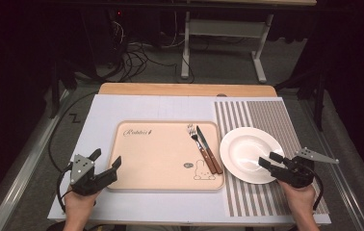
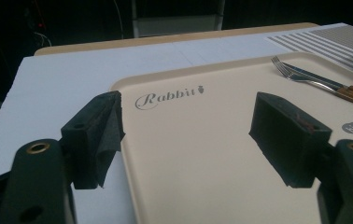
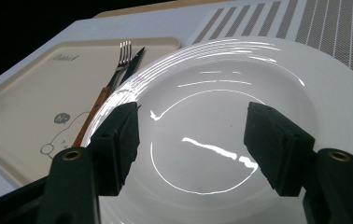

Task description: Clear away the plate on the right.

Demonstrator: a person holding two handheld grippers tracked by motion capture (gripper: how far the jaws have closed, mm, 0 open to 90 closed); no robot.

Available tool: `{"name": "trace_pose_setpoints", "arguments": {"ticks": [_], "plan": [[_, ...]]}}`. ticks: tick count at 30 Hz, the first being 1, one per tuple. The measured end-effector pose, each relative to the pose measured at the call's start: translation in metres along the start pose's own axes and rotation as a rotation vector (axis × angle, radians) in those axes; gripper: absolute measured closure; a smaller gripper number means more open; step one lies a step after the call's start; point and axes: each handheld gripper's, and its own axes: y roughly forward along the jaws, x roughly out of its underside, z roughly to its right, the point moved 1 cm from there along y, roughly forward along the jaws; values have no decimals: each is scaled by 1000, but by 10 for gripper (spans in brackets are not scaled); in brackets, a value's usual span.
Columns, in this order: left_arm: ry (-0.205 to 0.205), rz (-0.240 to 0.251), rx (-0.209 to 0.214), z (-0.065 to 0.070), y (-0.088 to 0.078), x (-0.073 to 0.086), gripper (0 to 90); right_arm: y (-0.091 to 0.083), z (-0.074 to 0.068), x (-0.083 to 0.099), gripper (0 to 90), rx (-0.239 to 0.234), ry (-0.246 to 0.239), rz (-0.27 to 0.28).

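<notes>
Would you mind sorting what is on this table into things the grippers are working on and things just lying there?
In hand:
- white plate, under the open right gripper
- beige tray, its near left corner at the open left gripper

Lying about:
- fork and knife on the tray
- striped placemat
- white board

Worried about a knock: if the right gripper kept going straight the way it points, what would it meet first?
Most likely the white plate: the right gripper, fingers open, already hangs over its near rim, aimed at the bowl. Height above it is unclear.
</notes>
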Motion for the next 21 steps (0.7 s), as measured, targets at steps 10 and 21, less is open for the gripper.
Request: {"name": "trace_pose_setpoints", "arguments": {"ticks": [10, 21], "plan": [[-2, 2, -3, 0, 0, 0, 259, 1, 10, -1, 421, 6, 67, -4], [-3, 1, -4, -1, 0, 0, 257, 1, 22, -3, 452, 28, 114, -20]]}}
